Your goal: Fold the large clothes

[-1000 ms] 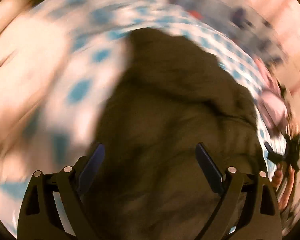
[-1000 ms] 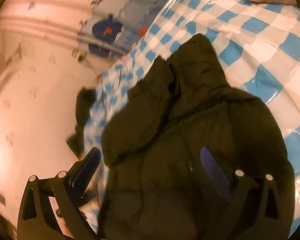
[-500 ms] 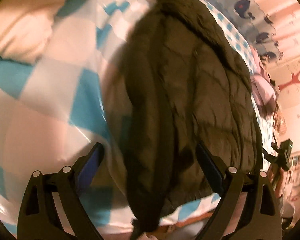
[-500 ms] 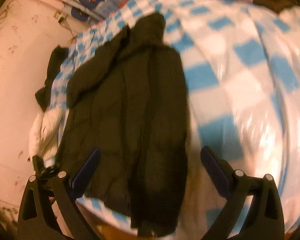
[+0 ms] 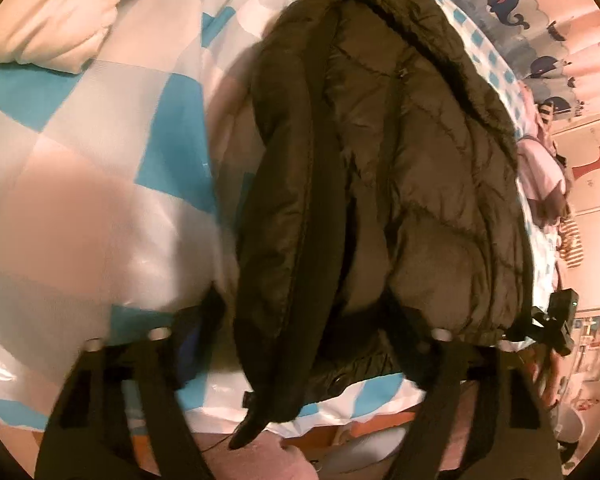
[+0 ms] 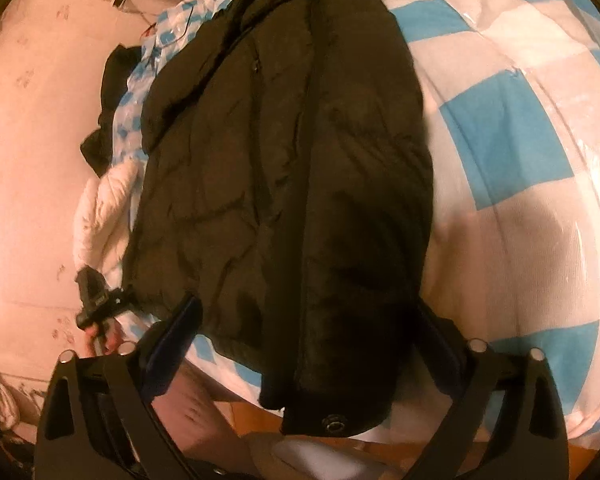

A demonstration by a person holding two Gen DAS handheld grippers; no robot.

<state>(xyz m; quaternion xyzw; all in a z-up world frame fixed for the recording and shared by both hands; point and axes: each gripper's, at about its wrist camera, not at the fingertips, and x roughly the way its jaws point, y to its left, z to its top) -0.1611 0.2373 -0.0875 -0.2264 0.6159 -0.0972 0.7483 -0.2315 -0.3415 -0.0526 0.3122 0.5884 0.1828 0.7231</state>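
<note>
Lying lengthwise on the checked bed cover, the dark puffer jacket (image 5: 380, 168) now fills both views sharp and close, where a second ago it was a blur under the left claw (image 5: 300, 320) and sat further off. Both claws have dropped to its hem end and their jaws are closing: the left claw's fingers straddle the folded-in sleeve and hem edge, the right claw (image 6: 308, 328) brackets the snap-button corner hanging over the bed edge. Neither pair of pads looks pressed on fabric yet, so call both released but about to bite. That reads as the grab for the next fold, hem toward collar. The jacket itself is quilted, bulky, sleeves tucked in, collar far ahead of the claws. The blue-and-white bed cover (image 6: 500, 128) spreads to the right claw's right; a white pillow (image 5: 60, 20) lies far ahead-left of the left claw.
</note>
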